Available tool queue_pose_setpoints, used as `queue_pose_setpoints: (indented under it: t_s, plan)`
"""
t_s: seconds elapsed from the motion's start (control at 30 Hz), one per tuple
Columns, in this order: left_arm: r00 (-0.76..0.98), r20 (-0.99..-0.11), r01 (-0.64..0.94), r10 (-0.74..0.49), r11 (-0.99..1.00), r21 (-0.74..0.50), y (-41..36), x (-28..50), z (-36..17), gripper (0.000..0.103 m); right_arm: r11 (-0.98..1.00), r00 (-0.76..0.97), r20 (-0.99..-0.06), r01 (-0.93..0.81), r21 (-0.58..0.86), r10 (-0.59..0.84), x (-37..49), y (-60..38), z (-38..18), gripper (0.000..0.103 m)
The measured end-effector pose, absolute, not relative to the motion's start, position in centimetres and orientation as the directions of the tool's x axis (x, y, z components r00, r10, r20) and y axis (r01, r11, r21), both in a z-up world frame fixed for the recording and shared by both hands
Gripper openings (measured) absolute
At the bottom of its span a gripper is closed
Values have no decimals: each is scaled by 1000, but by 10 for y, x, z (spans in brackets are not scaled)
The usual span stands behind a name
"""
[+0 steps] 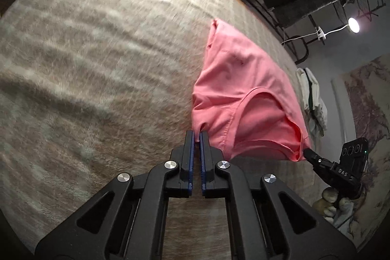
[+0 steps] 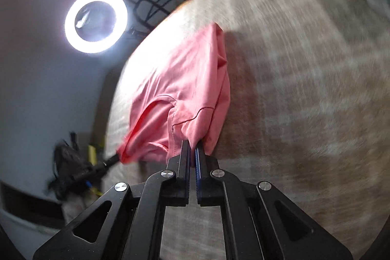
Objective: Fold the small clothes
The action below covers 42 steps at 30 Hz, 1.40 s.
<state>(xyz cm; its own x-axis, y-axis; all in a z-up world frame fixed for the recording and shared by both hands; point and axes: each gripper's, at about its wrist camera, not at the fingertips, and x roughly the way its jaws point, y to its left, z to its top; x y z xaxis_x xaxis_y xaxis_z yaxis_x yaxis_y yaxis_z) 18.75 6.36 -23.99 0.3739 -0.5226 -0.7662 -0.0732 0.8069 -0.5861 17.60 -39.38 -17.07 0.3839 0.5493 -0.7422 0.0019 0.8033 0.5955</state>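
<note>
Your left claw (image 1: 197, 134) is clenched on one corner of the pink garment (image 1: 243, 94), which hangs lifted over the beige blanket (image 1: 97, 65). Your right claw (image 2: 192, 145) grips the opposite corner. Pale clothes (image 1: 312, 101) lie near the blanket's right edge; a ring light (image 2: 96, 21) stands beyond it.

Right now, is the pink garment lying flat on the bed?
No, the pink garment hangs lifted, pinched by the left gripper and right gripper.
</note>
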Motion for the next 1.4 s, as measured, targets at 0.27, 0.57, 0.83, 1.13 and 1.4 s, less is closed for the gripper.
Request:
queue_pose_setpoints:
  t_s: [0.27,0.57,0.83,1.13,1.4]
  plan:
    - [374,-746,-69,-551,785,-615,64,180,-236,8,813,335,-771,23,582,543,173,-391,-181,6]
    - [337,-743,-102,-578,762,-639,45,187,-255,4,744,293,-739,120,658,606,170,-398,-207,34]
    - [349,-735,-64,-581,768,-638,54,182,-243,3,718,341,-684,37,695,645,168,-401,-180,1]
    - [346,-820,-30,-457,868,-496,42,173,-234,36,836,313,-802,45,547,509,169,-409,-193,3]
    - [462,-790,-13,-402,888,-460,46,182,-199,37,785,294,-752,11,620,590,186,-398,-198,0]
